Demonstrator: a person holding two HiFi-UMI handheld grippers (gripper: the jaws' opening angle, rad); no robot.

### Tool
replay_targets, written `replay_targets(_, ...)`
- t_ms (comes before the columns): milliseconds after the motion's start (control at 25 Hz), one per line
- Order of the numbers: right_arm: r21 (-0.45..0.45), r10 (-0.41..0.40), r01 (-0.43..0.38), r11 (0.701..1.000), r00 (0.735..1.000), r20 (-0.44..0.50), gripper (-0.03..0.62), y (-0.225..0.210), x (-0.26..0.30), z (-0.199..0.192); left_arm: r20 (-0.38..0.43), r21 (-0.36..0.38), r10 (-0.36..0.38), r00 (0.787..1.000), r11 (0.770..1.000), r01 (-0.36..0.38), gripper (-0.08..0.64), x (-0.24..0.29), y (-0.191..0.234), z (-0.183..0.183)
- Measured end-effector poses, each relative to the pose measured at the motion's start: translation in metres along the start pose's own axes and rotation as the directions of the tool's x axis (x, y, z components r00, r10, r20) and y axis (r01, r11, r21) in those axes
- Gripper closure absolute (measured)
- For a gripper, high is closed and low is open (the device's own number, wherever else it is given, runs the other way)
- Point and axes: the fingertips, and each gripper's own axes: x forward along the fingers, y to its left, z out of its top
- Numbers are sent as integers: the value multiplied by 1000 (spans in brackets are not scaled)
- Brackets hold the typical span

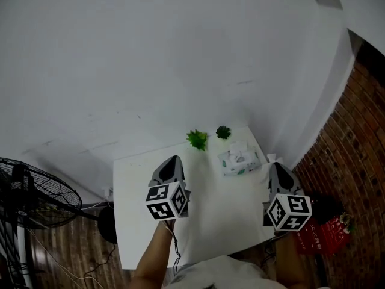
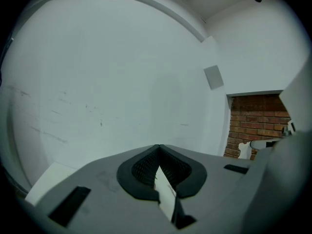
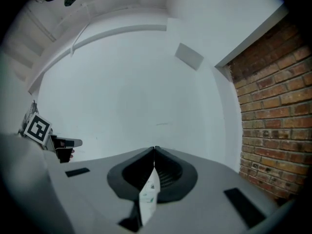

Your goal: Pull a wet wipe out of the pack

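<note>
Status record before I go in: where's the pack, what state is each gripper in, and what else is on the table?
pack: on table, far right part, neither gripper touching it
left gripper: jaws shut, nothing gripped, held over the table, left of pack
right gripper: jaws shut, nothing gripped, near the table's right edge, right of pack
plants: two small ones at the far edge, behind pack
surroundings: fan at left, brick wall at right

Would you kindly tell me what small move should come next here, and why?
Probably open the right gripper and tip it down toward the wipe pack. Both it and the left gripper have their jaws together and face the wall, short of the pack, which lies between them on the table.
</note>
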Motion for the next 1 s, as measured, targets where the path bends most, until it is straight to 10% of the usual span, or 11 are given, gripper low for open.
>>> replay_targets(1000,-12,42,-42,999,999,-3,588,23,-4,0,-18,-11,-10,1000,1000,9,560,-15,5,-7)
